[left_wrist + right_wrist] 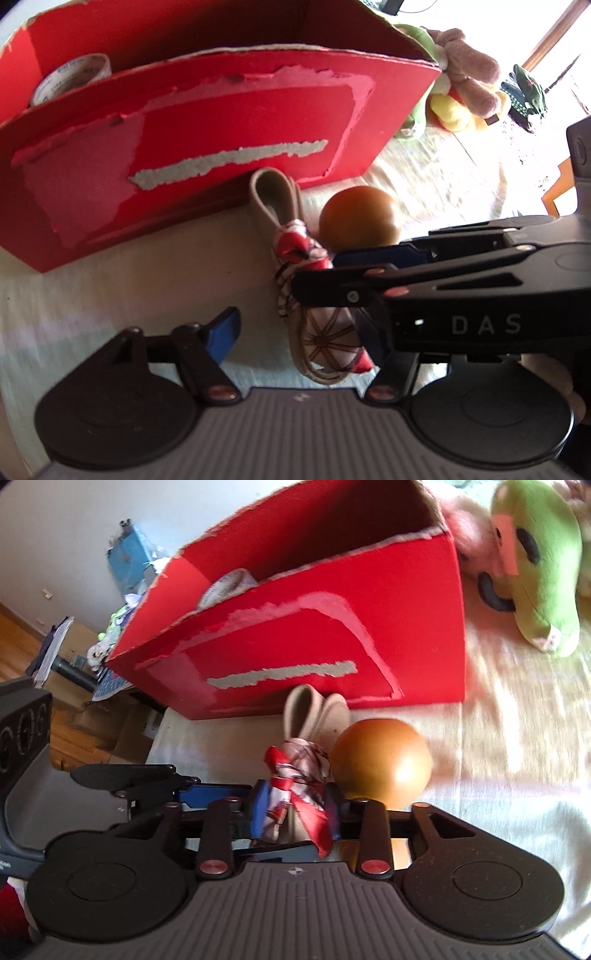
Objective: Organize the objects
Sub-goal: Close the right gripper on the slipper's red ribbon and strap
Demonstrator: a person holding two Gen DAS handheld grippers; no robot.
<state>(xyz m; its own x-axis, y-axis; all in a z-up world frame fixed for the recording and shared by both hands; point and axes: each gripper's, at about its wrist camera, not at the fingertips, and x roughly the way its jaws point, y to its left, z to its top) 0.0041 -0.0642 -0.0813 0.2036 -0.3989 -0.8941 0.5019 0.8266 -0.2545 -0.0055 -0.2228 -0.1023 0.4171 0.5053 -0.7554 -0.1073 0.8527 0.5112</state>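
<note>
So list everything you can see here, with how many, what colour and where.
box: one, red, torn label, back of table.
tape roll: one, whitish, inside box.
scarf-wrapped beige bundle: one, red-white scarf, before box.
ball: one, orange-brown, right of bundle.
green plush: one, right of box.
pink plush: one, behind box corner.
yellow plush: one, beside pink.
tablecloth: one, cream.
left gripper: black, blue pads, astride bundle.
right gripper: black, pads at scarf.

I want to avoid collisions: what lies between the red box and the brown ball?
Only the beige loop of the scarf-wrapped bundle; otherwise bare cloth between box and ball, in both views.
</note>
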